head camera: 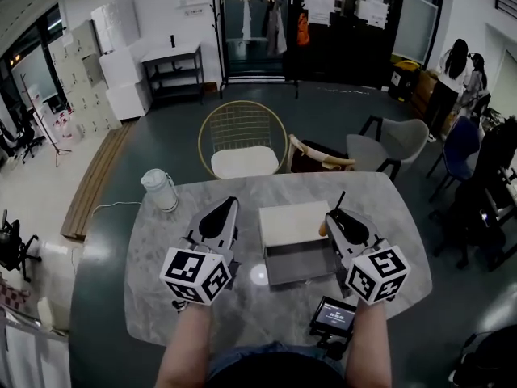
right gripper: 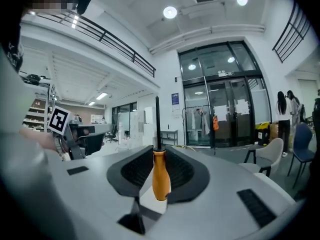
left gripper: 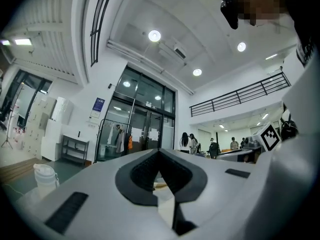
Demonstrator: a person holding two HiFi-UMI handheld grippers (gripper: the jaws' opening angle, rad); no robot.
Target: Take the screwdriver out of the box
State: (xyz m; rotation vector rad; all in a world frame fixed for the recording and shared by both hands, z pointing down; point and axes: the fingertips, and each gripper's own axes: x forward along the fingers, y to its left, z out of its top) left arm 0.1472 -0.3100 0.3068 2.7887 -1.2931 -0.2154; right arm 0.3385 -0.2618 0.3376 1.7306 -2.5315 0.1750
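Open box [head camera: 300, 263], with its white lid [head camera: 292, 223] at the far side, takes the middle of the tabletop [head camera: 153, 249]. Its walls bar any low sideways pass. Left gripper [head camera: 229, 204] hangs over the bare strip left of the box; right gripper [head camera: 333, 214] hangs over the box's right wall. White kettle [head camera: 161, 189] blocks the far-left corner. Small screen device [head camera: 334, 317] occupies the near-right edge. Near-centre surface bare. Wire chair [head camera: 242, 140] stands just beyond the far edge.
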